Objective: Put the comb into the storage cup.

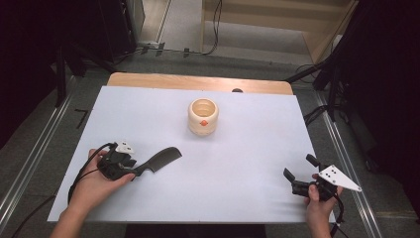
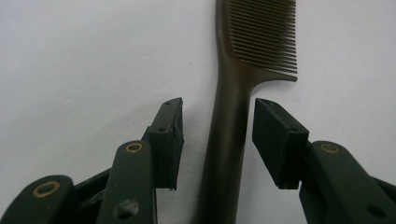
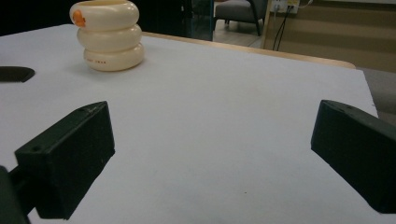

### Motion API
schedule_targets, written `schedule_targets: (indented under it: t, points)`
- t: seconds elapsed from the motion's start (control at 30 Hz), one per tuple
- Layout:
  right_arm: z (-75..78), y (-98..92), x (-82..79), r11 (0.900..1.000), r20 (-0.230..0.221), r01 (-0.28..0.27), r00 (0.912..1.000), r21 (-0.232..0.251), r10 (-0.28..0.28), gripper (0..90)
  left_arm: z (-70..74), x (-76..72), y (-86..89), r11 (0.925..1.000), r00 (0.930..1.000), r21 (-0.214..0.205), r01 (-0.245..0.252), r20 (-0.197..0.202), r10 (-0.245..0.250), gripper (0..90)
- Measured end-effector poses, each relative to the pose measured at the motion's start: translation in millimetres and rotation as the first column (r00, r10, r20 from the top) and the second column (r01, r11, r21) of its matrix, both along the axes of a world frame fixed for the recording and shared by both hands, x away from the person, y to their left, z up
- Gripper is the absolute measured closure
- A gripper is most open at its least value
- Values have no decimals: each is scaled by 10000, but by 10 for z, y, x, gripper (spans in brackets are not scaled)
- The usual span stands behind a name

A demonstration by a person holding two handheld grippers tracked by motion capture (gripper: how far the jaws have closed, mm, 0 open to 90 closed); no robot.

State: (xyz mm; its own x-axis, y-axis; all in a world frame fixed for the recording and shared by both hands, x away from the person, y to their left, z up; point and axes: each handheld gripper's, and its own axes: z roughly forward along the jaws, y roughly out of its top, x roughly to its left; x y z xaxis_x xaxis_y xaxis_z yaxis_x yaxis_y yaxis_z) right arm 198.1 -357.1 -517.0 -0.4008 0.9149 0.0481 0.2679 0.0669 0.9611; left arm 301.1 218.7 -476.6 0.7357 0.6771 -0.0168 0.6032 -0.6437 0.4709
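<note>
A dark comb (image 1: 163, 159) lies flat on the white table top (image 1: 233, 158) at the front left, teeth toward the middle. My left gripper (image 1: 139, 171) is down at its handle. In the left gripper view the comb handle (image 2: 229, 140) runs between the two pads of the left gripper (image 2: 218, 112) with a gap on each side, so the jaws are open. My right gripper (image 1: 298, 166) rests at the front right, and in its own view the right gripper (image 3: 215, 135) stands wide open over bare table. A cream ribbed cup (image 1: 203, 116) stands upright at the middle back.
The cup (image 3: 108, 35) with its orange mark sits far left in the right gripper view, and the comb's end (image 3: 14, 73) shows at that view's left edge. A wooden strip (image 1: 198, 82) borders the table's far side. Cables and metal rails lie on the floor around.
</note>
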Motion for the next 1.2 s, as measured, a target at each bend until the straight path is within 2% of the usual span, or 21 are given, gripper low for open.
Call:
schedule_targets:
  t: [0.23,0.37,0.47,0.67,0.77,1.07,1.2]
  points:
    - [0,0,0,10000,-1,-1,10000,0,1,0,-5,-6,-52,9996,9998,284,81,199,-86,606]
    - [0,0,-1,10000,-3,8,10000,-26,-8,0,-10,-32,-89,9990,9992,395,205,345,-218,676]
    - [0,4,0,10000,-21,23,10000,-53,-23,0,-9,-36,-95,9986,9990,413,322,292,-334,714]
    - [0,7,-1,10000,-16,25,10000,-75,-25,0,-14,-45,-95,9990,9990,376,252,347,-265,721]
    - [-1,6,0,10000,-17,23,10000,-76,-23,0,-18,-55,-90,9997,9993,246,50,363,-58,722]
    - [0,5,-2,10000,-27,16,10000,-52,-17,0,-29,-99,-78,10000,9984,27,58,554,-59,723]
    - [1,5,0,10000,-24,50,10000,-31,-50,0,-39,-115,-64,9996,9967,-257,-117,803,137,723]
